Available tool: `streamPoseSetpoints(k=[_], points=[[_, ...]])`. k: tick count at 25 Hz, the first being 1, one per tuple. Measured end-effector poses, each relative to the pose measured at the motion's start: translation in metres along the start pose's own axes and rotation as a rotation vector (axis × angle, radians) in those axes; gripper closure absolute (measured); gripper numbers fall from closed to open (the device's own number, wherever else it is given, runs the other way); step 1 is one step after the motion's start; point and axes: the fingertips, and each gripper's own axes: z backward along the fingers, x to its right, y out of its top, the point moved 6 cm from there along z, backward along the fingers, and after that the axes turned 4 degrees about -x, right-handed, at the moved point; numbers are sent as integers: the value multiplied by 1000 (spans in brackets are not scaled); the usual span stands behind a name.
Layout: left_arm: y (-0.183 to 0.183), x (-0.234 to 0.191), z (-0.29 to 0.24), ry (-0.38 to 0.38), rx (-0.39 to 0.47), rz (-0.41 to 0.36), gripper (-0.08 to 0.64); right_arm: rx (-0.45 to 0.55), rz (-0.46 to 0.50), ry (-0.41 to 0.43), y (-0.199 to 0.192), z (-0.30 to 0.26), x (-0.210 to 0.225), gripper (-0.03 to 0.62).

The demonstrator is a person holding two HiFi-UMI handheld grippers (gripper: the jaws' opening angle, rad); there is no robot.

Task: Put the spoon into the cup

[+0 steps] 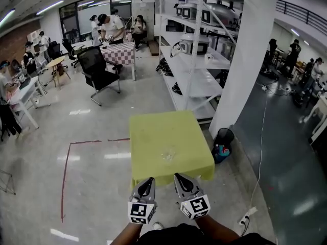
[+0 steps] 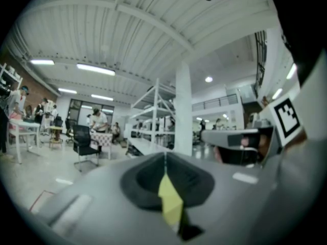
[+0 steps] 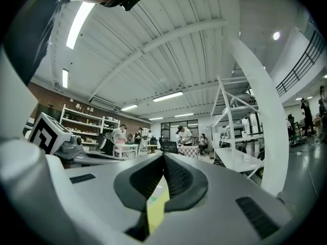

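A small yellow-green table [image 1: 153,137] stands just ahead of me. Near its middle is a small clear glass thing [image 1: 167,153], apparently the cup. I cannot make out a spoon anywhere. My left gripper [image 1: 148,180] and right gripper [image 1: 179,177] hang side by side just short of the table's near edge, both shut with nothing in them. In the left gripper view the jaws [image 2: 165,156] meet, and a sliver of yellow table shows below them. The right gripper view shows the same, with the jaws [image 3: 163,156] closed together.
A white pillar [image 1: 245,60] and white shelving [image 1: 196,50] rise behind the table to the right. A black bin [image 1: 223,144] sits by the table's right side. A red tape line [image 1: 65,172] and a cable [image 1: 260,152] run on the floor. People, tables and a black chair [image 1: 97,70] are far off.
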Motion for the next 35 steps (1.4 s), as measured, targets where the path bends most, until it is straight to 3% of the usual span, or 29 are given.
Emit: streamPoseSetpoints(k=[11, 23, 35], points=[[4, -10, -30, -12, -6, 5, 548, -34, -4, 38, 2, -34, 22, 586], [35, -19, -125, 18, 14, -4, 548, -23, -15, 64, 0, -90, 106, 586], [33, -20, -209, 91, -26, 8, 548, -41, -21, 120, -14, -136, 187, 586]])
